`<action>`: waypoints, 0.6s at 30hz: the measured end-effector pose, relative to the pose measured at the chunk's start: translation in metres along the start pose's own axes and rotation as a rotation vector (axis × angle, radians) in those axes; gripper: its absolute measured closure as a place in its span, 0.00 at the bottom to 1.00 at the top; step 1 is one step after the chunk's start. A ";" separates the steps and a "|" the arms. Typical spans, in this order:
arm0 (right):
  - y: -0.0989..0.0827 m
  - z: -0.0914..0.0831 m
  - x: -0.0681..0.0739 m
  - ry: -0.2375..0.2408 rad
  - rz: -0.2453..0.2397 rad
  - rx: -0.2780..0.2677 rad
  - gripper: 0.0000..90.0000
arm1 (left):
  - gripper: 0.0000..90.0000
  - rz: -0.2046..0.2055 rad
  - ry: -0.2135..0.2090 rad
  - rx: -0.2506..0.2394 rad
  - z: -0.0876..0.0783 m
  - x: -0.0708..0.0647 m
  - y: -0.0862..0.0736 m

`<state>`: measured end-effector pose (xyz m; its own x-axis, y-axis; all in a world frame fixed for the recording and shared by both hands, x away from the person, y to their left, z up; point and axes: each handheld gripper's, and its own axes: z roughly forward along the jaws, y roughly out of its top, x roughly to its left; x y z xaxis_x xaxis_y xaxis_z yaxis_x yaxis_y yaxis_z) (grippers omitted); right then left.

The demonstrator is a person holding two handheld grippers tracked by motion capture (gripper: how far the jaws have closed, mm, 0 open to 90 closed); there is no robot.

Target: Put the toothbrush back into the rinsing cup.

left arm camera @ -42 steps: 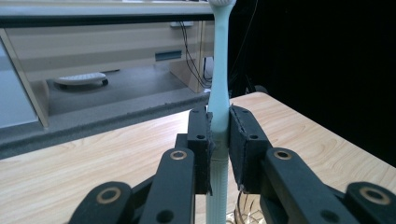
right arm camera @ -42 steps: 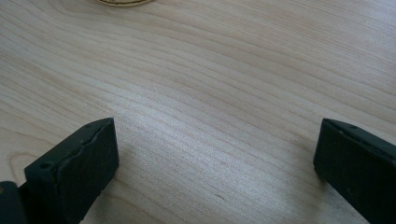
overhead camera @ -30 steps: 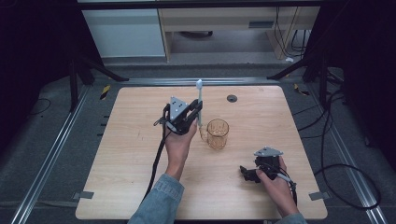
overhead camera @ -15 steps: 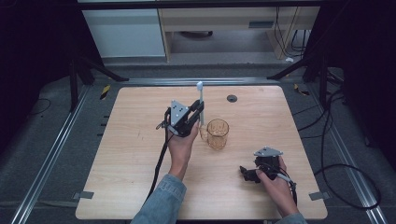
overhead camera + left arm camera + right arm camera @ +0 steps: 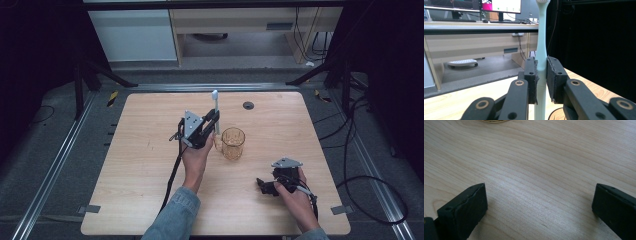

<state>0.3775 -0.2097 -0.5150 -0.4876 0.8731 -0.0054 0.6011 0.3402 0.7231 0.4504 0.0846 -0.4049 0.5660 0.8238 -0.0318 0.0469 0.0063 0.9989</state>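
left gripper [image 5: 214, 121] clamped on toothbrush [image 5: 541, 50], held upright just left of amber cup [image 5: 233, 143] | brush: light, stiff, slick plastic; grip mid-handle looks sound | right gripper [image 5: 265, 184] jaws apart, nothing held, resting on table [image 5: 135, 165]

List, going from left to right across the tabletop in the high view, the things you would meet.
Left tongs gripping the upright toothbrush → amber cup → right tongs resting low on the table.
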 end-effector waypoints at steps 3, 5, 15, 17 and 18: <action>0.000 0.000 0.000 0.001 0.000 0.001 0.00 | 0.87 0.009 -0.002 -0.003 0.000 -0.002 -0.002; 0.000 -0.001 0.001 0.009 0.015 0.005 0.00 | 0.87 0.007 -0.001 -0.007 0.000 -0.002 -0.003; 0.000 0.000 0.000 0.003 -0.002 0.000 0.00 | 0.87 -0.004 0.000 -0.022 0.002 -0.001 -0.007; 0.000 0.000 0.000 0.003 -0.004 -0.001 0.00 | 0.87 0.000 0.006 -0.020 0.003 -0.001 -0.008; 0.000 0.000 0.000 0.002 -0.007 -0.001 0.00 | 0.87 0.002 0.010 -0.021 0.002 -0.001 -0.009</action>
<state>0.3777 -0.2100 -0.5152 -0.4929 0.8700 -0.0094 0.5970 0.3460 0.7238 0.4511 0.0823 -0.4136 0.5582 0.8292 -0.0296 0.0285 0.0165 0.9995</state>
